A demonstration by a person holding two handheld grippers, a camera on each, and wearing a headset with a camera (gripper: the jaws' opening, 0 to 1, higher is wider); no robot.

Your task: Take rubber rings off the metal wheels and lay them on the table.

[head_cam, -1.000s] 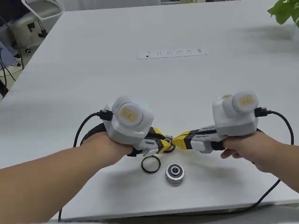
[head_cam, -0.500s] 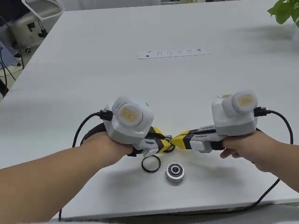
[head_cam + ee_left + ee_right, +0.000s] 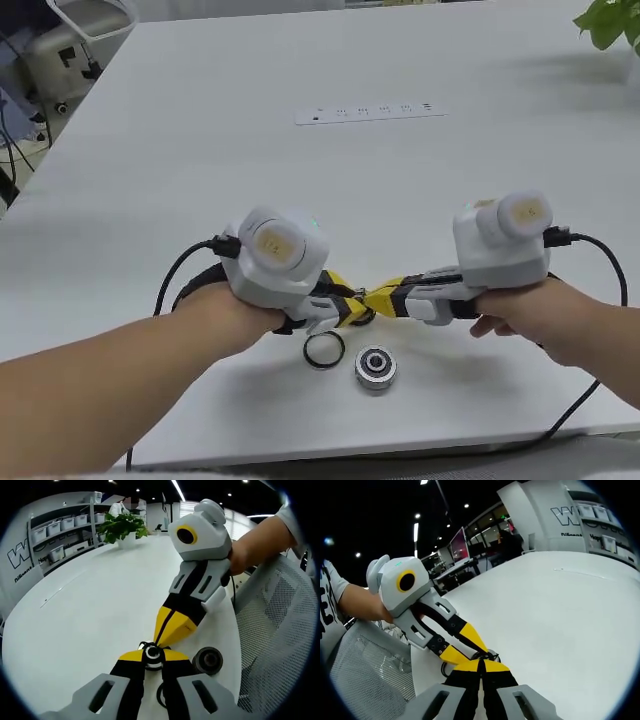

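L gripper [image 3: 352, 313] pinches a small metal wheel [image 3: 152, 655], held just above the bare wheel [image 3: 375, 366] on the table [image 3: 300, 180]. R gripper [image 3: 374, 301] jaws are pressed together at the held wheel's rim; can't tell if they nip its ring. A loose rubber ring [image 3: 323, 350] lies just left of the bare wheel.

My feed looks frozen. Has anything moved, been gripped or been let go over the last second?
Nothing has visibly changed. The left gripper stays shut on the small wheel, and the right gripper keeps its closed tips at that wheel's rim. The loose rubber ring and the bare wheel lie where they were on the table.
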